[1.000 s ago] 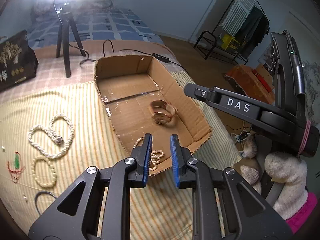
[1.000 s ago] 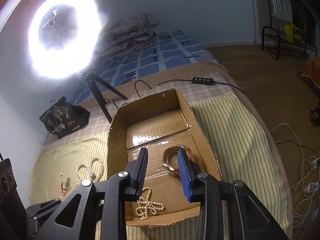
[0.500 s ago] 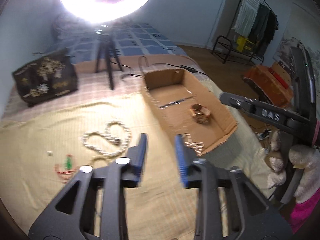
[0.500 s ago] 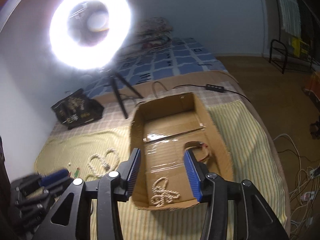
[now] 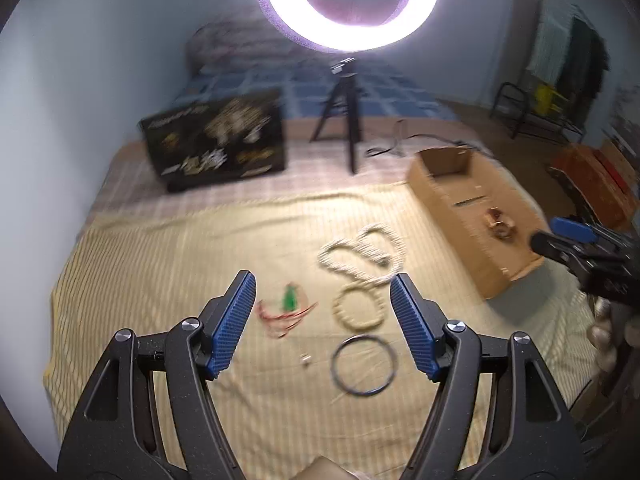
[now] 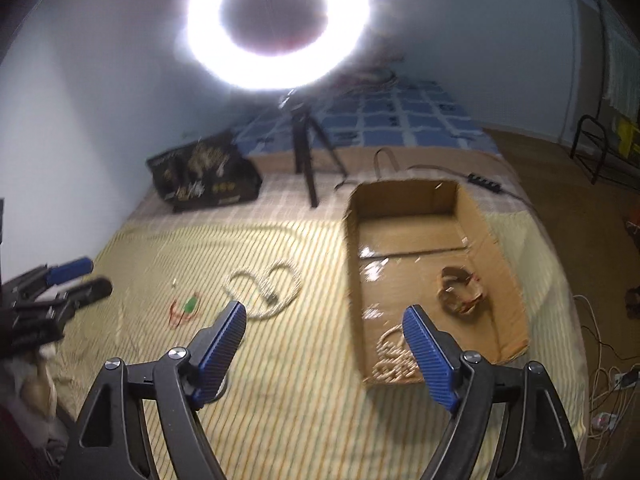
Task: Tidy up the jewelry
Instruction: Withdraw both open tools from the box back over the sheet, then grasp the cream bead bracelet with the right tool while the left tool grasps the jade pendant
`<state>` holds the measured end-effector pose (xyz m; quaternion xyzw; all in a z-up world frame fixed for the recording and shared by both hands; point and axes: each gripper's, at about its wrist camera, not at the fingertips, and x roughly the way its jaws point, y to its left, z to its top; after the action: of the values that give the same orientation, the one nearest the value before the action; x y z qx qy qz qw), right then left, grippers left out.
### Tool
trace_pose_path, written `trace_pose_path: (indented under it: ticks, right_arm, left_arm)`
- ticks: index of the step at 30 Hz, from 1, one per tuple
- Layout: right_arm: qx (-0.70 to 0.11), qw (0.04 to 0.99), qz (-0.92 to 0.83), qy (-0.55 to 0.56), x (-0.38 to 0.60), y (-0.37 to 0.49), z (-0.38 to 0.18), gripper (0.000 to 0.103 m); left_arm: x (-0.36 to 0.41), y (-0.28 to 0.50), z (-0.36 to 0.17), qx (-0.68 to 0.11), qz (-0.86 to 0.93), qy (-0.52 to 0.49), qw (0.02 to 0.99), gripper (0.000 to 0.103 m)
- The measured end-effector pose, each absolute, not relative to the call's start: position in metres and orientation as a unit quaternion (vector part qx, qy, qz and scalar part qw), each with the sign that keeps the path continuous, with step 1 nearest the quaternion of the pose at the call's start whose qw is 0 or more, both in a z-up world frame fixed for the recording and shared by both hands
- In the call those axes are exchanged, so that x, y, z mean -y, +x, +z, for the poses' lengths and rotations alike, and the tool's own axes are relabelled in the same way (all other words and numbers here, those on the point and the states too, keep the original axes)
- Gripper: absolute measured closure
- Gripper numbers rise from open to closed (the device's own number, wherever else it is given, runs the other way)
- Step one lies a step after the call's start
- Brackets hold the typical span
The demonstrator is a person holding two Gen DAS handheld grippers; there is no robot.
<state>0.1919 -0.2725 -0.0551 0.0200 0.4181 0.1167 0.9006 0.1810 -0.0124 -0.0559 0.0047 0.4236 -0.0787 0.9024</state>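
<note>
Over the yellow striped bedspread (image 5: 160,240), in the left wrist view, the left gripper (image 5: 323,304) has just been opening and stands spread with nothing between its blue pads. Below it lie the red cord with a green pendant (image 5: 286,307), a cream beaded bracelet (image 5: 359,307), a dark thin bangle (image 5: 363,365) nearer, and a long white rope necklace (image 5: 362,254) beyond. The open brown cardboard box (image 5: 452,216) sits far right.

In the right wrist view, the right gripper (image 6: 325,330) has also just been opening, empty, straddling the box's near left wall. Inside are a pearl strand (image 6: 390,356) and a brownish cuff bracelet (image 6: 460,290).

Risk, I'd say: the thin bangle lies flat, so the pads may skate over it or snag the cloth; the cord could tangle on the bracelet.
</note>
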Motion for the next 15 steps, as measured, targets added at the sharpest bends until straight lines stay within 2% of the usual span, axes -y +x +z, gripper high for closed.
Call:
trace_pose_path:
  ticks: [2, 6, 8, 10, 15]
  right_arm:
    - [-0.433, 0.893, 0.123, 0.005, 0.261, 0.190, -0.058, 0.019]
    - [-0.451, 0.884, 0.122, -0.009, 0.243, 0.192, -0.066, 0.009]
    - [-0.466, 0.874, 0.134, 0.007, 0.234, 0.197, -0.077, 0.009]
    - [-0.480, 0.866, 0.138, 0.023, 0.226, 0.201, -0.086, 0.012]
    - [-0.515, 0.841, 0.153, 0.064, 0.209, 0.214, -0.111, 0.028]
  left_arm:
    - [-0.003, 0.184, -0.063, -0.436, -0.060, -0.003, 0.898, 0.031]
    - [-0.025, 0.189, -0.079, -0.466, -0.033, -0.019, 0.884, 0.031]
    - [-0.033, 0.195, -0.090, -0.489, -0.029, -0.031, 0.872, 0.031]
    - [-0.039, 0.199, -0.101, -0.509, -0.026, -0.049, 0.859, 0.031]
    - [-0.050, 0.209, -0.129, -0.539, -0.044, -0.104, 0.835, 0.031]
